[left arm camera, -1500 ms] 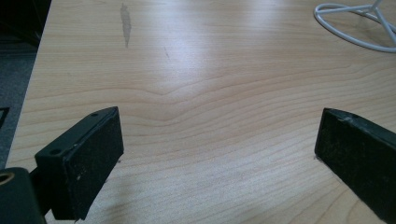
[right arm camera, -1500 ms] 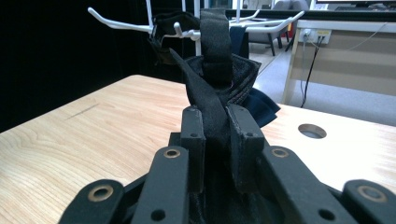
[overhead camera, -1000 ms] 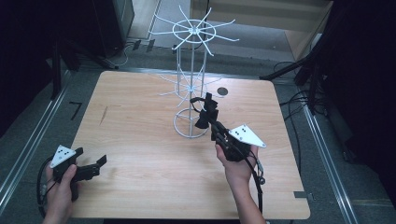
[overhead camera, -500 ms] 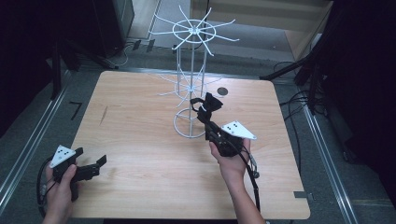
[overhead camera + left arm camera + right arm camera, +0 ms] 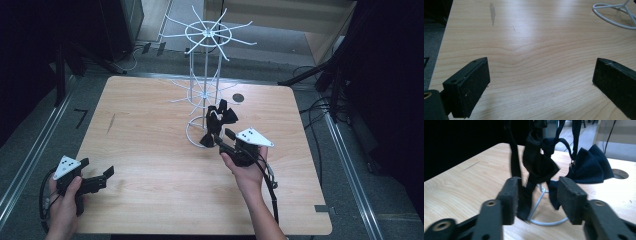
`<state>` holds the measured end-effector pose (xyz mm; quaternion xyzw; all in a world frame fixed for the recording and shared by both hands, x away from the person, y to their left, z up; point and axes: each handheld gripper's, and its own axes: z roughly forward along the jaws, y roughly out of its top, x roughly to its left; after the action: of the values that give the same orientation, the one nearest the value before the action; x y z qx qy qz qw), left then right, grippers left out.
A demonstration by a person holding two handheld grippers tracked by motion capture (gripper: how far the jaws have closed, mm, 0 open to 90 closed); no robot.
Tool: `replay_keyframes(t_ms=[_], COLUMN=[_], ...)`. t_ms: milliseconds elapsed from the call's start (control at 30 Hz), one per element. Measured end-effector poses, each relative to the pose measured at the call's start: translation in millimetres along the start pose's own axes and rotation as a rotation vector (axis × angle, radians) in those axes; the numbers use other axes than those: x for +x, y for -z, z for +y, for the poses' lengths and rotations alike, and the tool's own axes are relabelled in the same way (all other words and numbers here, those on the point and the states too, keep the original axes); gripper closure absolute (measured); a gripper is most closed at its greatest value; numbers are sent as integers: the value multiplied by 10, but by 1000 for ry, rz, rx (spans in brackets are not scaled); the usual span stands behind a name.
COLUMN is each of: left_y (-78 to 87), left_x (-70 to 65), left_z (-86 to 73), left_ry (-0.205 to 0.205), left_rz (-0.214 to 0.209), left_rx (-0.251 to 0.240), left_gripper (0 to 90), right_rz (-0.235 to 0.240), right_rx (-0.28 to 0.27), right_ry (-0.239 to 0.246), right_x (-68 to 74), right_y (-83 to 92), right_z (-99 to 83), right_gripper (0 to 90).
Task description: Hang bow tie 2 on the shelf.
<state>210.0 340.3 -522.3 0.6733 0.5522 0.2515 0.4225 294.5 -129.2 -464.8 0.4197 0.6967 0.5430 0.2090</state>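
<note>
Hanging from the white wire rack [image 5: 205, 95] mid-surface, the black bow tie [image 5: 537, 165] dangles between the right gripper [image 5: 537, 200]'s just-parted, released fingers, where a careless pull-back could snag it off its hook.

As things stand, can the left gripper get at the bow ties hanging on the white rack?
Probably not without moving: the left gripper rests open at the table's near-left corner, bare wood between it and the bow ties, where the right gripper already works.

I see the table [image 5: 150, 150] evenly lit with dark surroundings; glare streaks its wood [image 5: 536, 27], and the bow ties [image 5: 541, 167] blur close up.
</note>
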Motion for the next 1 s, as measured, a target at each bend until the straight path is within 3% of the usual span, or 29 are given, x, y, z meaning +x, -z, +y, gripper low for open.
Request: replay_keyframes(t_ms=[100, 700, 1000], left_y=[0, 0, -2], left_x=[1, -1, 0], left_z=[0, 0, 1], left_ry=[0, -1, 1], left_rz=[1, 4, 4], left_rx=[0, 1, 2], left_gripper=[15, 15, 15], right_rz=[0, -29, -36], right_rx=[4, 26, 36], right_ry=[-4, -82, -101], right_x=[-59, -427, -540], right_y=[64, 500, 669], right_z=[-35, -344, -485], right_gripper=[413, 152, 141])
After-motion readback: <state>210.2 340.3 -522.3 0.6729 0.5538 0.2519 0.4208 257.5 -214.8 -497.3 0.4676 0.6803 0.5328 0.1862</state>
